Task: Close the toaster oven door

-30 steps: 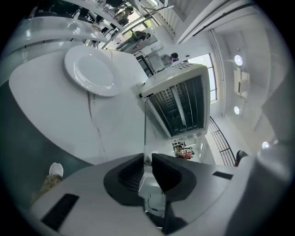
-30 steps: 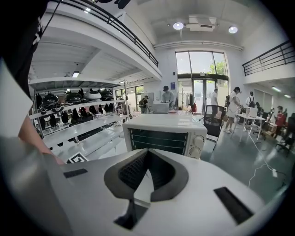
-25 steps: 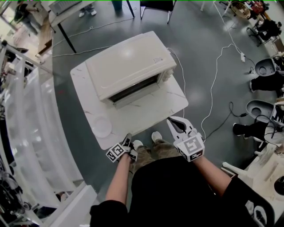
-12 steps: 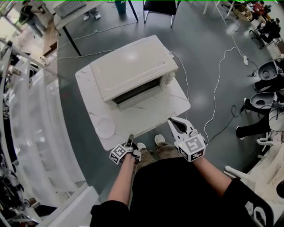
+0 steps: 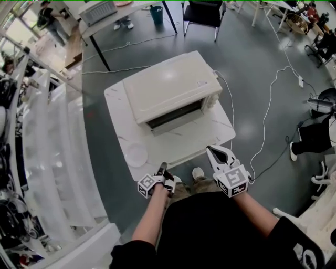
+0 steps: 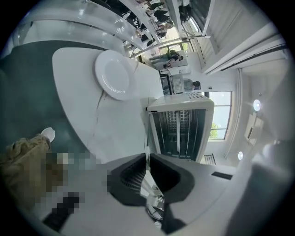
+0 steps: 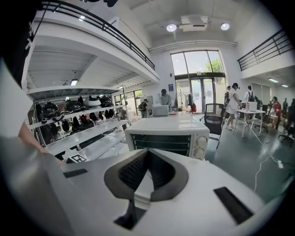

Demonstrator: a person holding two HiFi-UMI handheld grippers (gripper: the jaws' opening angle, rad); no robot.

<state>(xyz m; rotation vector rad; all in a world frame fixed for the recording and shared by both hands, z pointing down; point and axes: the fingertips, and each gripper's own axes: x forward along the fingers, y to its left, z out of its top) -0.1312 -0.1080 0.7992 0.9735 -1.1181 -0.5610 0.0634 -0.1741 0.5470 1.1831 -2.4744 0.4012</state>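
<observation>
A cream toaster oven [image 5: 170, 89] stands on a small white marble table [image 5: 210, 131]. Its dark glass door [image 5: 176, 113] stands upright against the front and looks closed, as the right gripper view also shows on the oven [image 7: 168, 136]. My left gripper [image 5: 164, 167] hovers at the table's near edge, well short of the oven [image 6: 182, 124]. Its jaws are closing to a thin slit with nothing between them, seen at the left gripper [image 6: 147, 152]. My right gripper [image 5: 212, 149] hangs off the near right corner, and the right gripper [image 7: 147, 151] is shut and empty.
A white plate [image 5: 136, 155] lies on the table's near left corner, also in the left gripper view as the plate [image 6: 115, 80]. White shelving [image 5: 47, 157] runs along the left. A white cable [image 5: 262, 131] trails over the grey floor at the right. A black-legged table [image 5: 105, 16] and chairs stand behind.
The head view has swung, so the table and oven sit further right and lower in the picture. Both grippers stay at the table's near edge, away from the oven.
</observation>
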